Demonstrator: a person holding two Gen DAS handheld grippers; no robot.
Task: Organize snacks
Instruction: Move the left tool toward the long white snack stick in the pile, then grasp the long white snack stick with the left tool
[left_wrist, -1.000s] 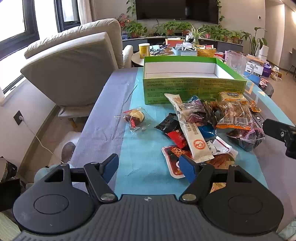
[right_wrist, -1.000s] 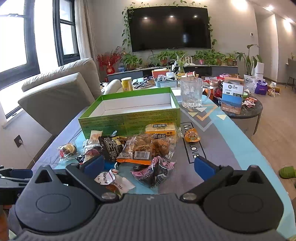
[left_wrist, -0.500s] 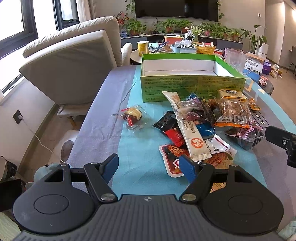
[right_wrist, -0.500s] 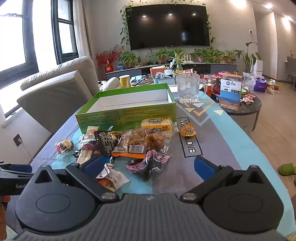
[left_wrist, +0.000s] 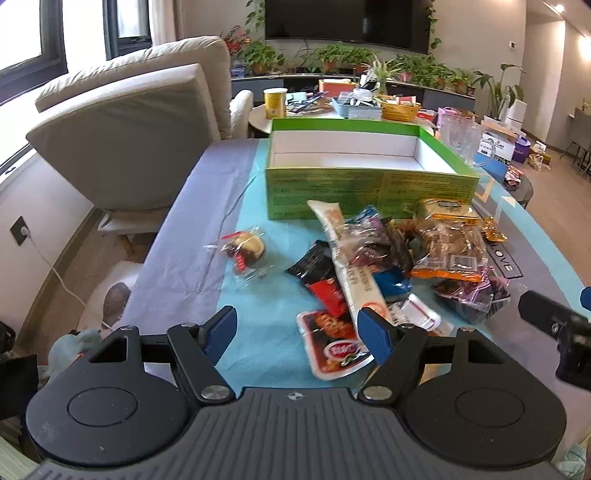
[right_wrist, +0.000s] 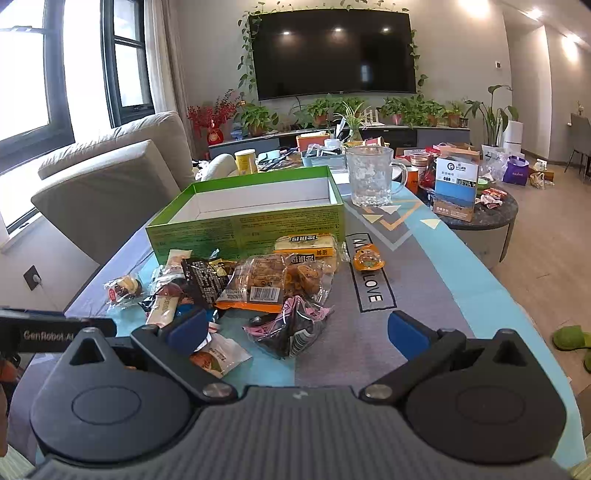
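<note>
- The left gripper (left_wrist: 298, 326) has its jaws spread wide with nothing between the blue pads, hovering over the near edge of the teal tablecloth (left_wrist: 266, 295).
- The right gripper (right_wrist: 297, 330) is likewise spread and holds nothing; the black body at its 9 o'clock reads "GenRobot.AI".
- Just past the left gripper, at its 1 o'clock, lies a red-and-white sachet (left_wrist: 334, 349), with a long cream stick packet (left_wrist: 347, 258) running over the heap toward 12 o'clock.
- At its 11 o'clock a clear-wrapped round sweet (left_wrist: 245, 249) sits apart from the heap.
- Ahead of the right gripper is a black-and-pink wrapper (right_wrist: 291, 326), and beyond it a clear bag of brown pastries (right_wrist: 273, 282) with a barcode label.
- A yellow packet (right_wrist: 306, 245) (Chinese print, not legible) touches the open green box (right_wrist: 245, 230), whose white inside holds no snacks.
- At 1 o'clock an orange jelly cup (right_wrist: 367, 260) rests beside cloth lettering ending "LOVE".
- Farther out stands a glass mug (right_wrist: 371, 175).
</note>
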